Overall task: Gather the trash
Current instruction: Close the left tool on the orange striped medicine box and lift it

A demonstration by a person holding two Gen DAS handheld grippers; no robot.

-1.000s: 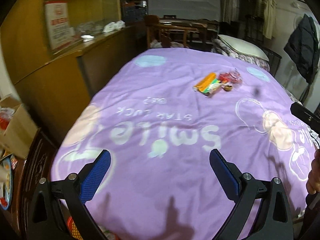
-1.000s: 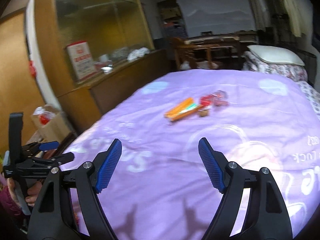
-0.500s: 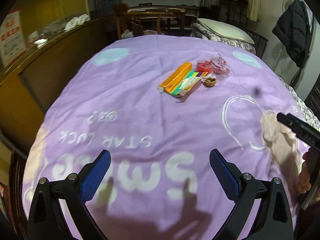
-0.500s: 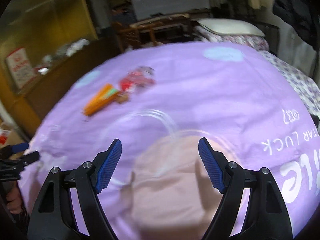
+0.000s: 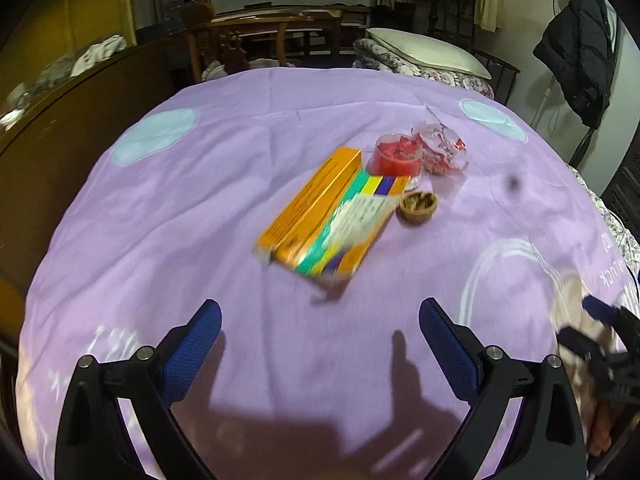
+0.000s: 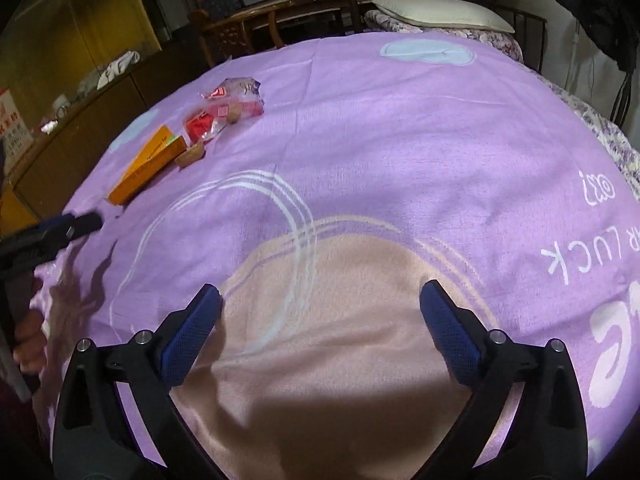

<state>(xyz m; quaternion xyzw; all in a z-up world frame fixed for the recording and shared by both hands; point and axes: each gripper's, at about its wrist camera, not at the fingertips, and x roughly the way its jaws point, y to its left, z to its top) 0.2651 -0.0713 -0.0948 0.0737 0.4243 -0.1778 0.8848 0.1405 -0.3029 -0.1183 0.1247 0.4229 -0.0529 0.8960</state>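
Trash, namely a flat orange cardboard box [image 5: 320, 212], red plastic cup [image 5: 396, 154] and crinkled clear wrapper [image 5: 440, 146], lay mid-bed on the purple printed bedspread [image 5: 200, 200], both tongs released and empty, left tongs [image 5: 320, 344] nearest, right tongs [image 6: 320, 320] opening, and the box likely skidding if nudged.

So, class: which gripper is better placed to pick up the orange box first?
Left. The left gripper faces the orange box directly, jaws open; the right gripper, jaws opening and empty, sees it off to its side.
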